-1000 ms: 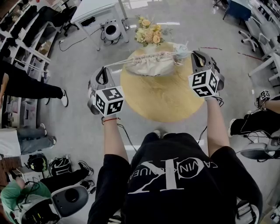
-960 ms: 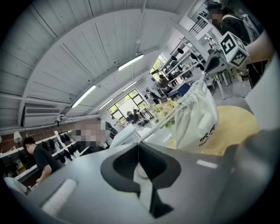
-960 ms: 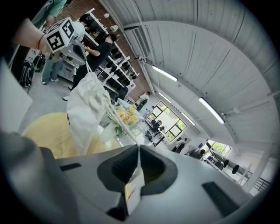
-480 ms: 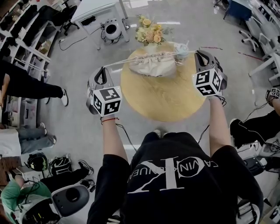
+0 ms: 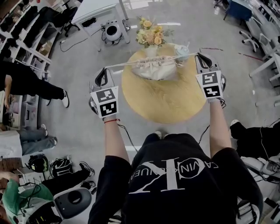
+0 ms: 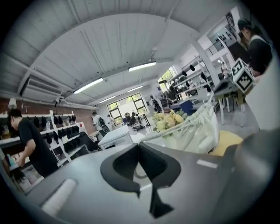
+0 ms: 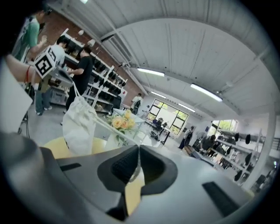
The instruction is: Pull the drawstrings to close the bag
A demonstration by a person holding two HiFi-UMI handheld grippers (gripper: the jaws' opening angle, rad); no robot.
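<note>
The left hand-held gripper is clenched on the left drawstring. Its jaws meet tip to tip, and the cord runs out from between them. The right hand-held gripper is likewise clamped on the right drawstring. The two cords stretch taut and nearly level to the pale cloth bag, which sits between the grippers over the far part of the round yellow tabletop. The bag's mouth is already puckered into gathers. Whether its bottom rests on the wood or hangs just clear, I cannot tell.

The bag looks light, soft and limp, so it will likely lift and swing rather than resist a pull. The cords are thin and could slip through the pads. A grip near their ends, pulling straight apart, seems the sound way to take them.

A vase of yellow flowers stands just behind the bag, with a small pale cup beside it. Either could be knocked if the bag swings back. A white table stands further back, and people stand well apart at the left.
</note>
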